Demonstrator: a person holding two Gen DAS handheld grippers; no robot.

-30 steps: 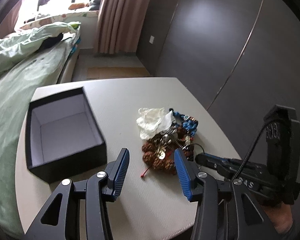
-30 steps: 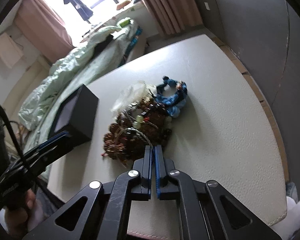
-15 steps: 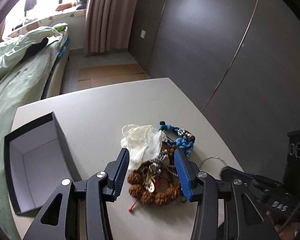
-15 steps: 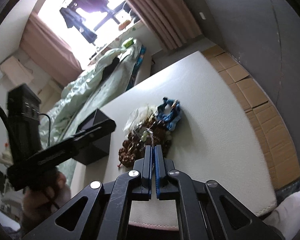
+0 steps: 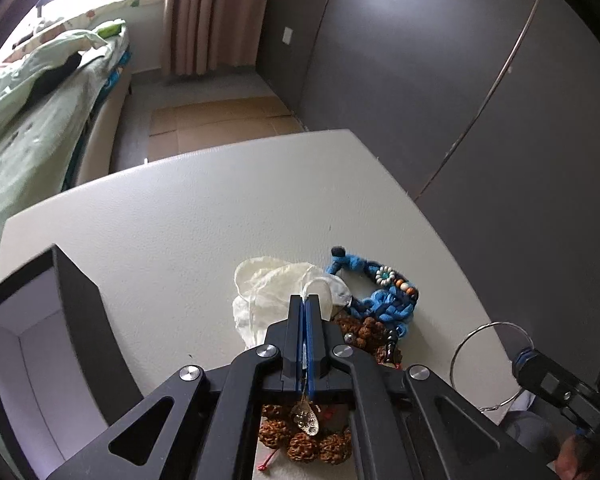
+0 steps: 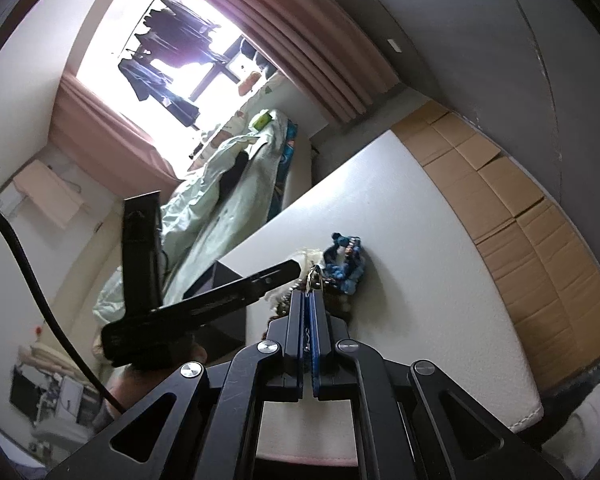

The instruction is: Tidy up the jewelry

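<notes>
Blue pads of your left tool (image 5: 305,300) pinch a thin chain above the jewelry pile (image 5: 364,320) on the table (image 5: 180,216); your right tool (image 6: 311,294) grips a wire ring (image 5: 486,364).

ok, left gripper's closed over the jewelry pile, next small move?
Probably lift the left gripper slowly a little. It looks shut on the chain of the pendant, which dangles over the brown beads, so tangling seems likely. The open box sits to its left.
</notes>
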